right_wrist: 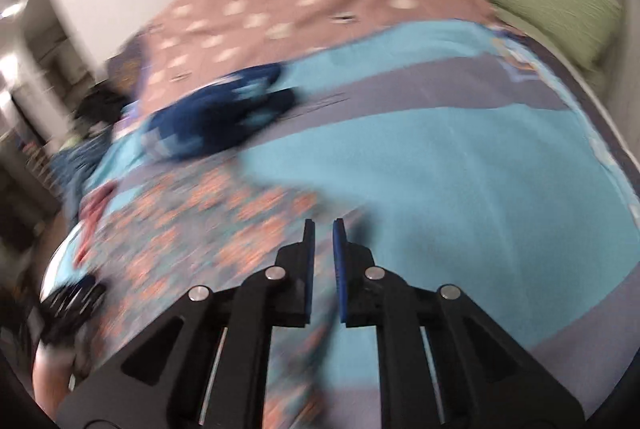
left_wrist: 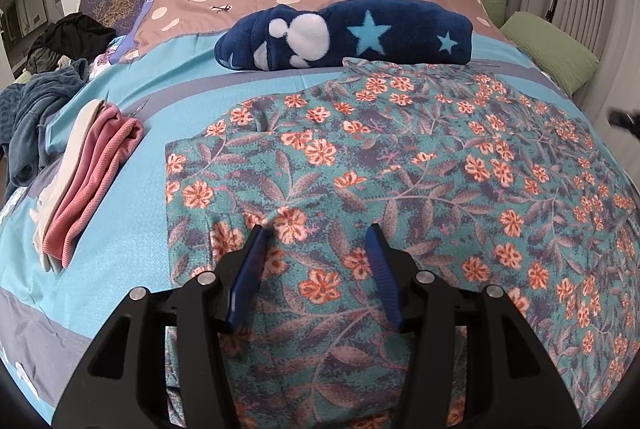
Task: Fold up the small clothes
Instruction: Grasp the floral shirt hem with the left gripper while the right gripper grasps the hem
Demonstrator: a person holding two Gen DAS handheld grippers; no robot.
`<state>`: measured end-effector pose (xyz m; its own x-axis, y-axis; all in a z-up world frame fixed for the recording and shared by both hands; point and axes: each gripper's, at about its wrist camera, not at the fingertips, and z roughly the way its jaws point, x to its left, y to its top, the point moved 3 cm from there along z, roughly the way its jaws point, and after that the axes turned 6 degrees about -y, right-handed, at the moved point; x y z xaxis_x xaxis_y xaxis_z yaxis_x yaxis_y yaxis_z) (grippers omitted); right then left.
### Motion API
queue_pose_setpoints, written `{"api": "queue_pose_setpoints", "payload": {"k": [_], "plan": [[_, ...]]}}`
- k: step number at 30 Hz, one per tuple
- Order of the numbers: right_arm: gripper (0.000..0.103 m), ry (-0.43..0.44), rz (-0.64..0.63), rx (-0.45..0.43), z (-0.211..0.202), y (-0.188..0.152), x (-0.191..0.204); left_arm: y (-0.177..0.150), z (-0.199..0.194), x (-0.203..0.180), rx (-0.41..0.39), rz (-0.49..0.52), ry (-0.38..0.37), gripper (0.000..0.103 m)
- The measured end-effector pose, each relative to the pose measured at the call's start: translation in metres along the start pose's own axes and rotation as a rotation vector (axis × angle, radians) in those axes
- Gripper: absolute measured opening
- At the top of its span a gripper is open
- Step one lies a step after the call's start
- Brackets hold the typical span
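Fingers [left_wrist: 259,261] of the left gripper [left_wrist: 318,229] stand apart, released, hovering over the near edge of the floral garment [left_wrist: 400,165] with cloth visible between them but no pad pressing on it. Fingers [right_wrist: 338,249] of the right gripper [right_wrist: 322,225] stand a narrow gap apart and hold nothing — bare fabric and bedcover show through the gap, and that view is blurred.

The floral garment lies spread flat on the bed [left_wrist: 120,77], on the turquoise-and-grey cover, its far edge just beside a dark blue fleece with stars [left_wrist: 348,37]. To its left, apart from it, a folded pink and cream pile [left_wrist: 88,173] rests on the cover. More loose clothes [left_wrist: 44,109] are heaped at the far left edge of the bed.

Handling judgement: the garment looks thin, light and limp — a woven or knit print that offers no stiffness and will drape from any point lifted. It is not fragile. A single-layer pinch may slip or pull up only the top layer, so grip should fall on a hem or corner, with both layers captured. The near-left corner below the left gripper and the right-hand edge by the right gripper are the sensible hold points. The soft bed gives under pressure, so a shallow, angled approach suits better than a straight press.
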<state>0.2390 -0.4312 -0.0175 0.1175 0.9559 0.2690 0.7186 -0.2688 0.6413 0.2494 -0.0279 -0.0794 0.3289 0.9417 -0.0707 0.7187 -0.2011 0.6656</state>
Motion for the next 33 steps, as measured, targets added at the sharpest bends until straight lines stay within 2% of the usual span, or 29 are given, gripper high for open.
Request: {"api": "queue_pose_setpoints", "payload": {"k": [2, 3, 4, 5, 6, 8, 9, 11, 13, 15, 18, 20, 24, 27, 29, 33], "plan": [[0.013, 0.058, -0.063, 0.069, -0.005, -0.027, 0.017, 0.001, -0.008, 0.002, -0.015, -0.017, 0.004, 0.053], [0.013, 0.026, -0.096, 0.106, -0.002, -0.043, 0.021, -0.001, -0.016, 0.005, -0.026, -0.031, 0.014, 0.053], [0.013, -0.061, -0.127, 0.138, 0.005, -0.058, 0.019, -0.002, -0.022, 0.005, -0.039, -0.039, 0.011, 0.053], [0.019, -0.139, -0.149, 0.147, 0.013, -0.066, 0.014, -0.006, -0.03, 0.007, -0.048, -0.047, -0.001, 0.053], [0.021, -0.158, -0.173, 0.113, 0.016, -0.075, 0.006, -0.014, -0.037, 0.01, -0.043, -0.05, 0.002, 0.055], [0.021, -0.109, -0.137, 0.075, 0.008, -0.079, -0.003, -0.028, -0.034, 0.017, 0.0, -0.047, 0.037, 0.056], [0.021, -0.107, -0.092, 0.078, 0.001, -0.079, -0.006, -0.035, -0.032, 0.023, 0.004, -0.059, 0.002, 0.057], [0.022, -0.114, -0.064, 0.075, -0.013, -0.081, -0.006, -0.034, -0.041, 0.028, -0.005, -0.09, -0.016, 0.056], [0.024, -0.13, -0.104, 0.076, -0.017, -0.088, 0.0, -0.034, -0.057, 0.027, -0.03, -0.093, 0.043, 0.057], [0.024, -0.134, -0.109, 0.083, -0.022, -0.097, -0.004, -0.041, -0.077, 0.026, -0.054, -0.094, 0.014, 0.057], [0.028, -0.079, -0.007, 0.091, -0.04, -0.108, -0.02, -0.063, -0.1, 0.032, -0.05, -0.129, -0.038, 0.062], [0.028, -0.014, 0.035, 0.09, -0.056, -0.121, -0.031, -0.083, -0.109, 0.037, -0.015, -0.149, -0.086, 0.063], [0.035, 0.069, 0.042, 0.092, -0.086, -0.148, -0.04, -0.125, -0.124, 0.048, 0.054, -0.187, -0.177, 0.063], [0.042, 0.112, 0.021, 0.098, -0.105, -0.169, -0.039, -0.144, -0.138, 0.048, 0.053, -0.197, -0.235, 0.063], [0.042, 0.143, 0.019, 0.113, -0.112, -0.18, -0.037, -0.155, -0.146, 0.041, 0.06, -0.188, -0.276, 0.063], [0.042, 0.18, 0.02, 0.136, -0.117, -0.199, -0.033, -0.173, -0.155, 0.025, 0.078, -0.13, -0.297, 0.063]]}}
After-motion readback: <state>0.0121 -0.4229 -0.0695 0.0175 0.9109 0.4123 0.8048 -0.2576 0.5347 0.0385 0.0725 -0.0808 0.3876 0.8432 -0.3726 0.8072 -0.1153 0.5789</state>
